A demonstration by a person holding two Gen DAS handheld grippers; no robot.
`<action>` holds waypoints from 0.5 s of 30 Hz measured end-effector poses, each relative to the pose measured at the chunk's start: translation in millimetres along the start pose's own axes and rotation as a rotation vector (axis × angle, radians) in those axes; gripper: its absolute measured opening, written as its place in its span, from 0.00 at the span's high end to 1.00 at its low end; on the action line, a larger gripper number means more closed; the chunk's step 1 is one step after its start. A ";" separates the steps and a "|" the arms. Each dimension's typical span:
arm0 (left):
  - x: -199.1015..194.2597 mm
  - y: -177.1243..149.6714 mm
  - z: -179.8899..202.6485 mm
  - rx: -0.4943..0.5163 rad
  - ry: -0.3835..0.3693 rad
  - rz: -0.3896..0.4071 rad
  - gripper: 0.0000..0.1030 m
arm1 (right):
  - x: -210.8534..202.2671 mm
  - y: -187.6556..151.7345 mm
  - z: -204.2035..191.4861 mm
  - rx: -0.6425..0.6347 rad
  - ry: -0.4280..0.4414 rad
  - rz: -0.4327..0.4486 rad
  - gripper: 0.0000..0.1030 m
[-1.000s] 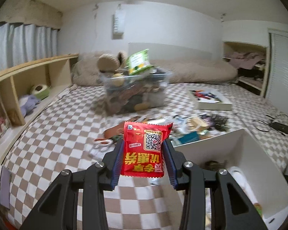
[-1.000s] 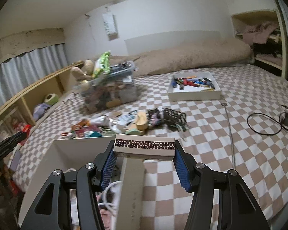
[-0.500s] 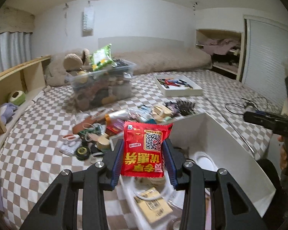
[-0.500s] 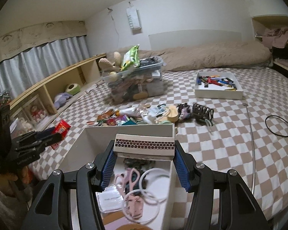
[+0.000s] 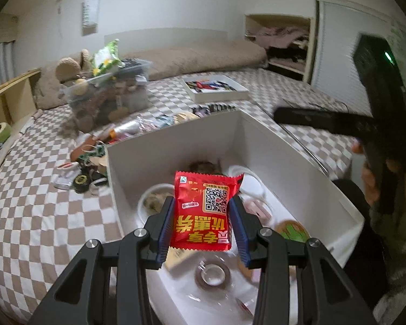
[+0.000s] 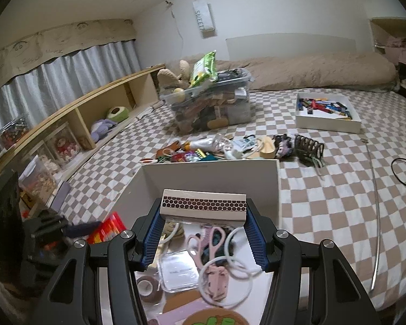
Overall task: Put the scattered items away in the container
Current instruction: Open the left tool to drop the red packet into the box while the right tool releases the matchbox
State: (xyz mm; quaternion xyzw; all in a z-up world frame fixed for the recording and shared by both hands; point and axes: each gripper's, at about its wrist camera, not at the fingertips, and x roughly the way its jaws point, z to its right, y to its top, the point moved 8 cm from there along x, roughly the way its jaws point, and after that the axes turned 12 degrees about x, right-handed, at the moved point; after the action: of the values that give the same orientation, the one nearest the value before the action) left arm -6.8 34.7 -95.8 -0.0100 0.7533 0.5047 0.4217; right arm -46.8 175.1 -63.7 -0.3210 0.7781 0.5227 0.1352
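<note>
My left gripper (image 5: 203, 222) is shut on a red snack packet (image 5: 204, 212) and hangs over the open white box (image 5: 259, 138). In the right wrist view, my right gripper (image 6: 204, 230) is shut on a matchbox (image 6: 203, 208) with a honeycomb striking strip, held above the same white box (image 6: 208, 178). Inside the box lie pink scissors (image 6: 212, 246), white rings, a roll of tape (image 6: 149, 288) and a clear flat case. The left gripper with its red packet (image 6: 108, 230) shows at the box's left side. A pile of scattered items (image 6: 230, 149) lies on the checkered bed beyond the box.
A clear bin (image 6: 211, 108) stuffed with things stands further back, and a white tray (image 6: 327, 113) of small items lies to the right. Wooden shelves (image 6: 75, 116) line the left wall. A black cable (image 6: 403, 173) and a thin rod lie on the bed at right.
Both grippers have moved in over the white box, still holding the packet and the matchbox. The box's contents now fill the lower part of both views.
</note>
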 end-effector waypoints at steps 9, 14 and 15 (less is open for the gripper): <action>-10.8 -15.8 17.1 0.032 -0.013 -0.013 0.38 | 9.0 -9.1 -14.7 -0.010 0.017 -0.034 0.45; -13.9 -20.0 19.4 0.063 0.013 -0.011 0.28 | 13.1 -8.8 -19.8 -0.014 0.020 -0.038 0.45; -13.4 -20.6 19.8 0.062 0.005 -0.012 0.28 | 13.9 -8.4 -20.5 -0.015 0.019 -0.039 0.45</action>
State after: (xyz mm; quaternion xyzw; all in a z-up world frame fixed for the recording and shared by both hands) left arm 23.3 34.3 -105.3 -0.0027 0.7695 0.4786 0.4228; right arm -49.4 149.7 -68.9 -0.3420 0.7690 0.5227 0.1356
